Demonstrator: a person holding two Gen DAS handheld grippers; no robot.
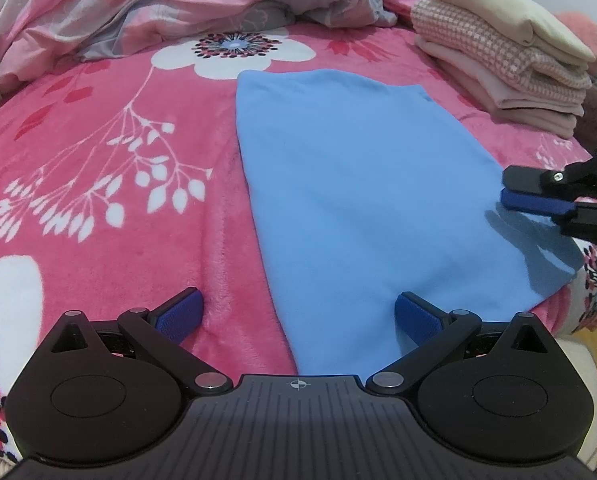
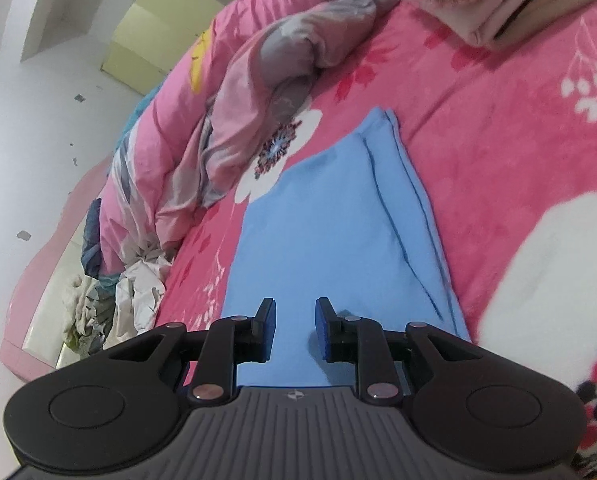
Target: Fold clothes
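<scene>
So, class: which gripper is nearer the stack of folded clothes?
Right. The right gripper hovers over the blue cloth's edge on the stack's side; the left gripper sits at the cloth's near end, farther off.

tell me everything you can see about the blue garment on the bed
The blue garment is plain light blue, soft matte cloth with no print. It lies flat and smooth on the pink floral blanket, folded into a long panel; the right wrist view shows layered edges along one side. The left tool is open, straddling its near edge without gripping. The right tool hovers over it, jaws narrowly apart, holding nothing.
</scene>
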